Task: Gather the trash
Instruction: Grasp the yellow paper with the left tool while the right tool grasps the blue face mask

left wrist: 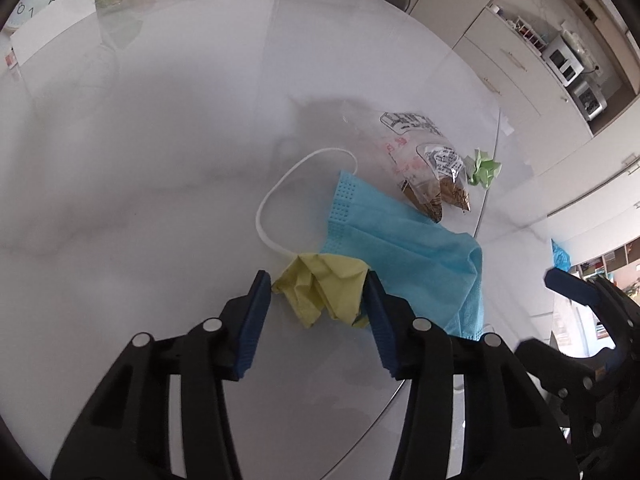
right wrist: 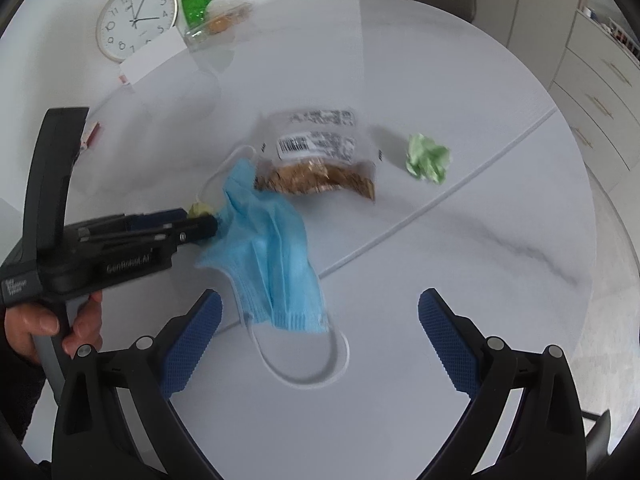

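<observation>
Your left gripper (left wrist: 318, 288) has its jaws narrowed around the crumpled yellow paper (left wrist: 320, 292), pads at its sides, beside the blue face mask (left wrist: 400, 248) on the table (left wrist: 140, 160). The paper is light and soft, so pinch its bulk. Your right gripper (right wrist: 320, 312) hangs wide open and empty above the mask, near the table's edge, with open surface all around.

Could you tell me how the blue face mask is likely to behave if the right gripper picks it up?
The blue face mask is thin pleated fabric lying folded and rumpled, so it will probably hang limp and drape rather than hold shape. It looks very light, so a push would likely slide it across the smooth table. Its white ear loop trails loose and may snag or dangle.
</observation>
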